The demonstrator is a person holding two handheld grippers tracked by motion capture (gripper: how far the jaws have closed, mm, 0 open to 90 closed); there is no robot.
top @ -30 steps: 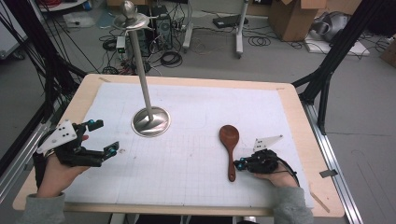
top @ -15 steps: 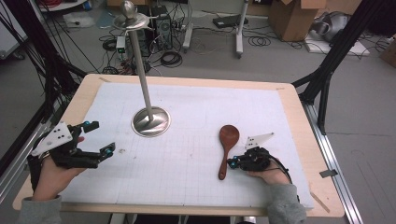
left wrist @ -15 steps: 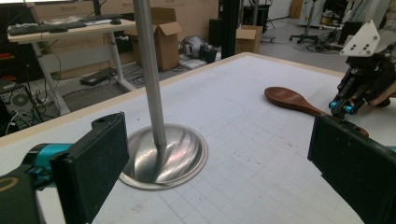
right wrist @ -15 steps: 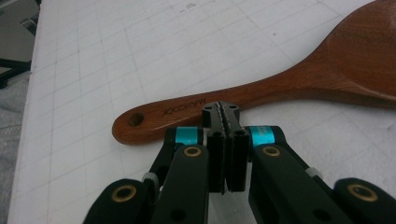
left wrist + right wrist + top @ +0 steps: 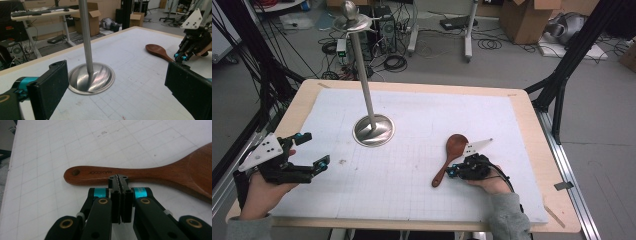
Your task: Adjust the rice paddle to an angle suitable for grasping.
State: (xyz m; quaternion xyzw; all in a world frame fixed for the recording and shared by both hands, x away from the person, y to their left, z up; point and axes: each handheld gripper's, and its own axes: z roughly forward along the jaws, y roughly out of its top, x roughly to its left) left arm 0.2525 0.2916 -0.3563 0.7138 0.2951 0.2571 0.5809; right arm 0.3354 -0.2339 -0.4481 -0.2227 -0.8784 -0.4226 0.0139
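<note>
Since the earlier frames our right gripper point(image 5: 451, 173) has slid toward the lower left of the high view, and the spoon point(image 5: 452, 156) has swung with it, its handle end now further left while the bowl stays near where it was. Our left gripper point(image 5: 309, 152) has drifted slightly toward the lower left edge.

We work on a table point(image 5: 532, 130) covered by a white gridded mat point(image 5: 422, 120). On the mat, left of centre in the high view, stands a metal stand point(image 5: 373, 131): a round base with a tall pole rising toward the top of the frame.

The spoon lies flat on the mat at centre right, bowl up-right, handle down-left.

Our left gripper hovers at lower left with its jaws spread wide, nothing between them. Our right gripper sits at the spoon's handle, jaws clenched together with nothing between them, their tips touching the handle's edge in the right gripper view.
</note>
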